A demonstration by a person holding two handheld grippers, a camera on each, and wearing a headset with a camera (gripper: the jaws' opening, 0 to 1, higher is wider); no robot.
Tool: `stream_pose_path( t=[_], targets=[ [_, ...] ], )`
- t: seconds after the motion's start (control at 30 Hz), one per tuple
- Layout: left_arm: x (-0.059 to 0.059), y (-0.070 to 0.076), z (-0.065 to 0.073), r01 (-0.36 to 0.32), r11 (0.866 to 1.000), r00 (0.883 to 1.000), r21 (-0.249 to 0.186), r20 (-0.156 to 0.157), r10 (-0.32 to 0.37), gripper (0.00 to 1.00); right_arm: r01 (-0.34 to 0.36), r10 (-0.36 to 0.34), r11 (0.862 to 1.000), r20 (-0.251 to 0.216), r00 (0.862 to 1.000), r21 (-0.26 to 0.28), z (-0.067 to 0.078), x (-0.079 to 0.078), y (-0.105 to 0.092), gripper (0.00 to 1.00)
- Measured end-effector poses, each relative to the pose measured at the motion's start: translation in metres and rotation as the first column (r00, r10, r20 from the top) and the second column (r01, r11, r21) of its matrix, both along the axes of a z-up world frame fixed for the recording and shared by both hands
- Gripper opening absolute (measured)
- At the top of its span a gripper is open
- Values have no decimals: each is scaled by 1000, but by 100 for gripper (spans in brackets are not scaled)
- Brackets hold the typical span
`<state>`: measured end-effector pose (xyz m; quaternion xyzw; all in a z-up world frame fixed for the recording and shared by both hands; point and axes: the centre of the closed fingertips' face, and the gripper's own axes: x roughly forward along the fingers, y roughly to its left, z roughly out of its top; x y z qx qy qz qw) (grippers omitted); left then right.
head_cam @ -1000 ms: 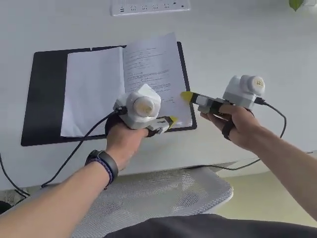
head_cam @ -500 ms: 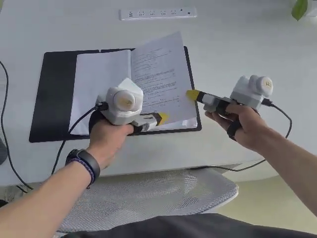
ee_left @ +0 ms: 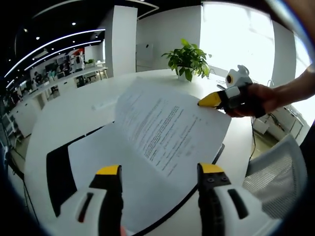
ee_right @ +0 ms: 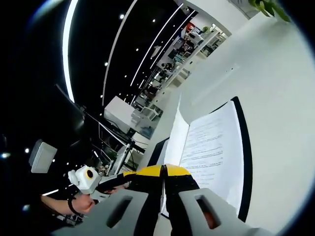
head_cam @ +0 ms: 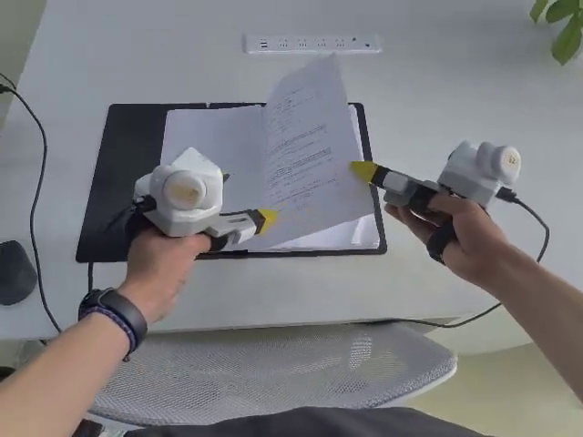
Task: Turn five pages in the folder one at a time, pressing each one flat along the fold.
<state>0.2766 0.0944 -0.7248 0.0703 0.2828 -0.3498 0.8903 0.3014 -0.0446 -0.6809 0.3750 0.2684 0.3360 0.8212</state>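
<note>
A black folder [head_cam: 123, 182] lies open on the white table. My right gripper [head_cam: 364, 171] is shut on the right edge of a printed page [head_cam: 310, 146], which stands lifted and curved above the right half. In the right gripper view the yellow tips [ee_right: 164, 170] are pressed together, with the printed sheet [ee_right: 211, 142] beyond them. My left gripper [head_cam: 264, 218] hovers open near the folder's front edge, just left of the raised page. In the left gripper view its jaws [ee_left: 160, 169] stand wide apart and hold nothing; the page [ee_left: 167, 128] rises ahead, pinched by the right gripper [ee_left: 211, 100].
A white power strip [head_cam: 310, 43] lies behind the folder. Plant leaves [head_cam: 560, 27] show at the far right corner. A dark rounded object [head_cam: 14, 273] and a black cable [head_cam: 36, 137] sit at the left. A mesh chair seat [head_cam: 273, 364] is below the table edge.
The right gripper has raised the printed page higher and swung it leftward. The left gripper has drawn back to the left, away from the page's lower corner.
</note>
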Motion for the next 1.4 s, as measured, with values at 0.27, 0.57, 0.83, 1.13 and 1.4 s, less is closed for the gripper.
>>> stream_pose_path(
  t=[0.27,0.57,0.83,1.13,1.4],
  targets=[
    [-7,43,2,-73,997,997,0,0,73,62,-80,79,997,68,995,11,26,3,35,0],
    [-19,74,13,-134,991,991,-2,10,134,63,-136,134,990,95,986,22,36,3,70,0],
    [-22,96,21,-172,985,985,-16,20,173,63,-196,193,980,108,975,21,41,7,102,0],
    [-23,119,23,-213,977,977,-23,18,213,63,-259,255,966,104,961,20,39,9,143,0],
    [-26,131,24,-227,974,974,-31,13,227,65,-294,291,956,73,954,27,26,11,171,0]
  ],
)
